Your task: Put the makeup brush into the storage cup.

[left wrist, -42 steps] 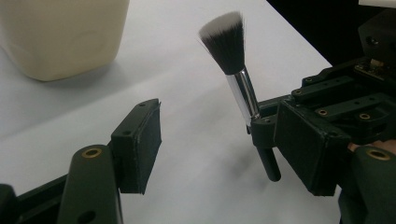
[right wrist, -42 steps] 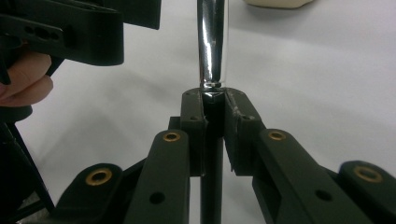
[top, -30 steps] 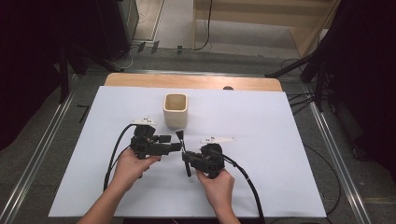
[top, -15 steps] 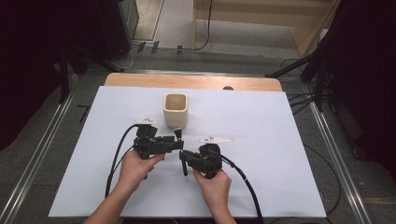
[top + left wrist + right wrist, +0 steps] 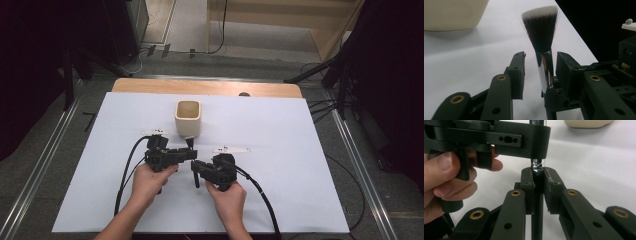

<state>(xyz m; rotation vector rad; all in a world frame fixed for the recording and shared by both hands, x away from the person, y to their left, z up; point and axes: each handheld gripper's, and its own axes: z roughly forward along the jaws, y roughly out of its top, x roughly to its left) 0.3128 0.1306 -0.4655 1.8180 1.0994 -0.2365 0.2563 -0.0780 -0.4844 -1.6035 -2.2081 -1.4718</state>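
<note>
A makeup brush (image 5: 541, 32) with dark, white-tipped bristles and a chrome ferrule stands upright between my two grippers, in front of a cream cup (image 5: 187, 117). My right gripper (image 5: 539, 173) is shut on the brush's black handle (image 5: 537, 210) just under the ferrule. My left gripper (image 5: 541, 57) comes in from the left, and its jaws have just been closing with the ferrule between them. A gap shows on the left side and the right pad is close to the metal. In the high view the left gripper (image 5: 192, 154) and right gripper (image 5: 196, 170) meet mid-table.
A white sheet (image 5: 300, 165) covers the table, with a wooden strip along its far edge. The cup (image 5: 454, 12) stands just beyond the brush. Black cables trail from both grippers toward the near edge. Dark stands and floor cables surround the table.
The left gripper has edged slightly right, up to the brush held by the right gripper. The right hand and the brush have stayed where they were.
</note>
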